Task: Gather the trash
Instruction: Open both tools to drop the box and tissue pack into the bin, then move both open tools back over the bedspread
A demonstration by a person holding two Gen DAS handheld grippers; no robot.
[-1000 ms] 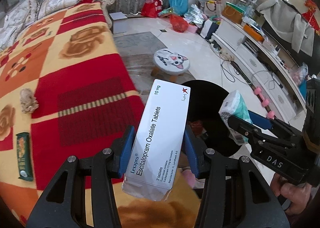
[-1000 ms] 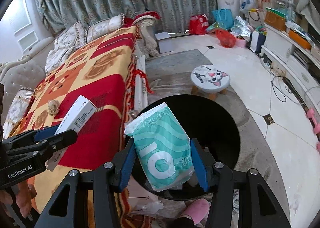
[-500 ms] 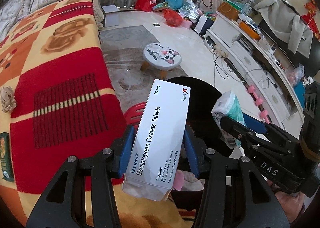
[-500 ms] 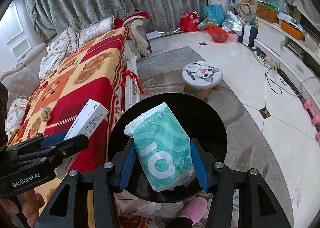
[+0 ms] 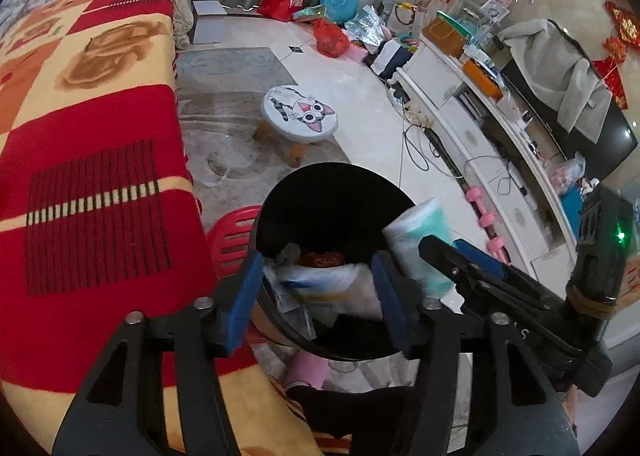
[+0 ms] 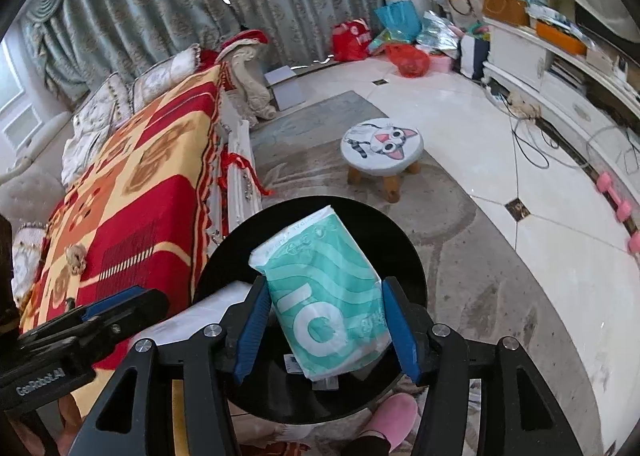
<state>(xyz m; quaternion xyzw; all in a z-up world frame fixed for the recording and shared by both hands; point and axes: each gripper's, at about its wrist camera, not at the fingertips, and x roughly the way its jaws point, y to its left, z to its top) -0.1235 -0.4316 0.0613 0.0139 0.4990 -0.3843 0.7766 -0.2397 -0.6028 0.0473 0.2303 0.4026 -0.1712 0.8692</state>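
Observation:
My left gripper (image 5: 316, 268) hangs over the round black bin (image 5: 332, 172), its jaws opening with nothing gripped between them. The white tablet box (image 5: 316, 282) shows as a blur below the pads, among the rubbish inside the bin. In the right wrist view the box (image 6: 188, 316) is a white blur just under the left gripper (image 6: 120, 304). My right gripper (image 6: 325, 288) holds a teal and white tissue pack (image 6: 328, 296) above the bin (image 6: 412, 256). Its jaws are opening, and the pack still sits between the pads. The right gripper (image 5: 440, 252) and pack (image 5: 420, 240) appear at the bin's right side.
The sofa with a red and yellow blanket (image 5: 92, 136) borders the bin on the left. A red plastic stool (image 5: 228, 240) stands beside the bin and a cat-face stool (image 6: 382, 144) behind it. A foot in a pink slipper (image 6: 390, 416) is below. A white cabinet (image 5: 480, 128) lines the right wall.
The left jaws have spread and the tablet box has dropped out of them into the bin. Both grippers have shifted over the bin. The tissue pack stays between the right pads.

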